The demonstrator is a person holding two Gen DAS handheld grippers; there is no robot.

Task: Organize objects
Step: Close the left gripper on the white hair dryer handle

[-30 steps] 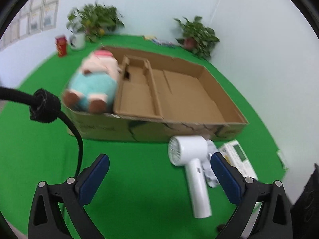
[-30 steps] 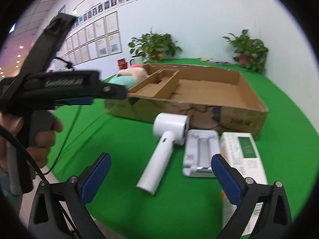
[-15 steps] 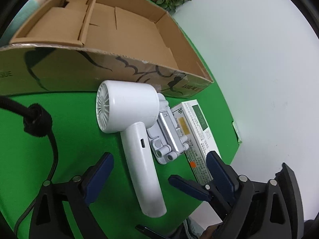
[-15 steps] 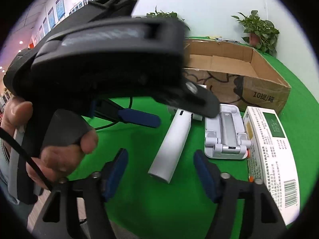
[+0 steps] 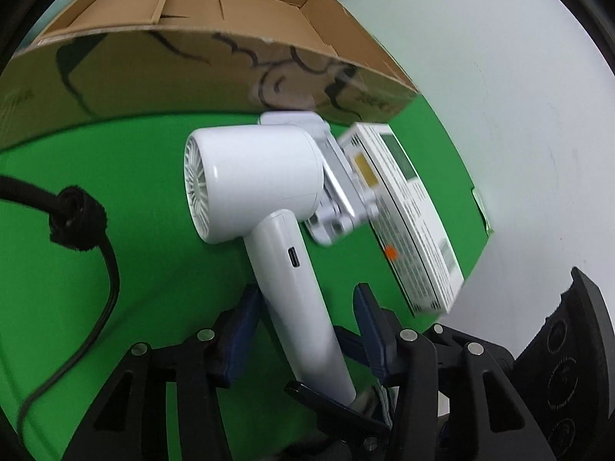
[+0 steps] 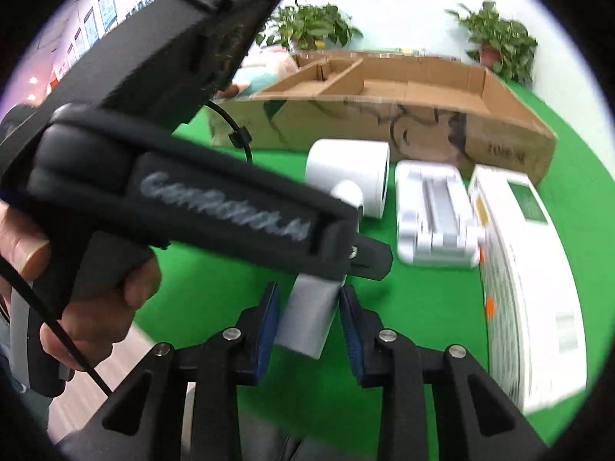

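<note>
A white hair dryer (image 5: 253,180) lies on the green table in front of the cardboard box (image 5: 215,57). My left gripper (image 5: 303,307) has its blue pads either side of the dryer's handle (image 5: 296,284), with a gap on the right side. My right gripper (image 6: 309,307) is shut on the end of the same handle (image 6: 307,319); the left gripper's body (image 6: 184,176) crosses over it and hides most of the dryer (image 6: 349,176). A white folding stand (image 6: 434,219) and a white carton (image 6: 530,269) lie to the right.
A plush toy (image 6: 265,65) sits in the left end of the box. Potted plants (image 6: 496,42) stand at the back by the wall. The table edge (image 5: 469,269) runs close by the carton. A black cable (image 5: 77,223) hangs on the left.
Both grippers have moved in over the dryer handle and narrowed. The right pads have shut on the handle's end. The left gripper has dropped lower and closer.
</note>
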